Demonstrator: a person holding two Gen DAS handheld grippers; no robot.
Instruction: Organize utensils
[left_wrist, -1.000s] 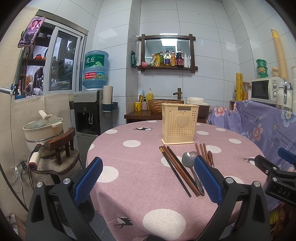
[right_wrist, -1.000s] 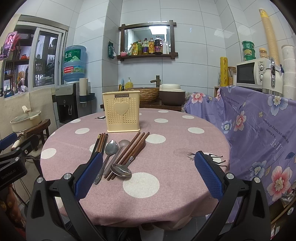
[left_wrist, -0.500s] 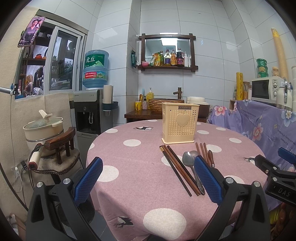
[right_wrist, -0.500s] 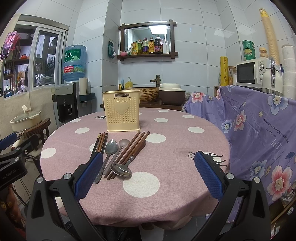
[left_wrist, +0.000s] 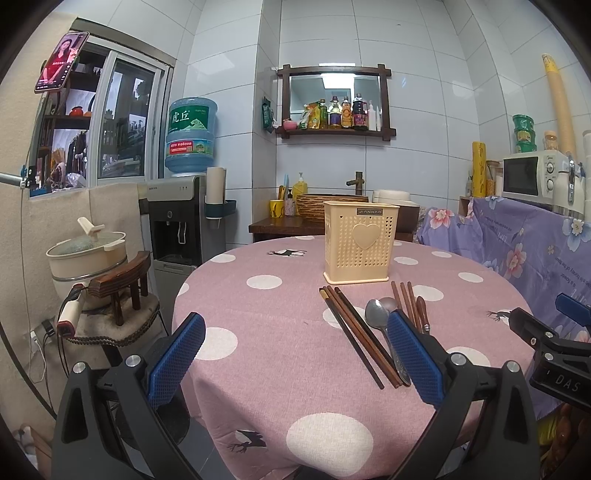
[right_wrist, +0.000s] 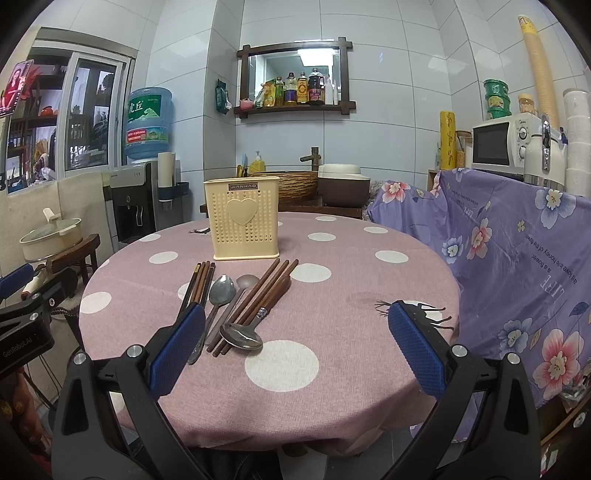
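On the pink dotted table (right_wrist: 369, 280), almost nothing has changed from a second ago, so sorting has not begun. From left to right, the left gripper (left_wrist: 295, 356) hangs wide open and empty at the near edge, as before. The chopsticks (right_wrist: 197, 284), spoons (right_wrist: 221, 291) and more chopsticks (right_wrist: 269, 288) lie loose in the same spots, just in front of the empty cream holder (right_wrist: 243, 221). The right gripper (right_wrist: 297, 347) is equally spread and empty, near the closest spoon (right_wrist: 242, 336).
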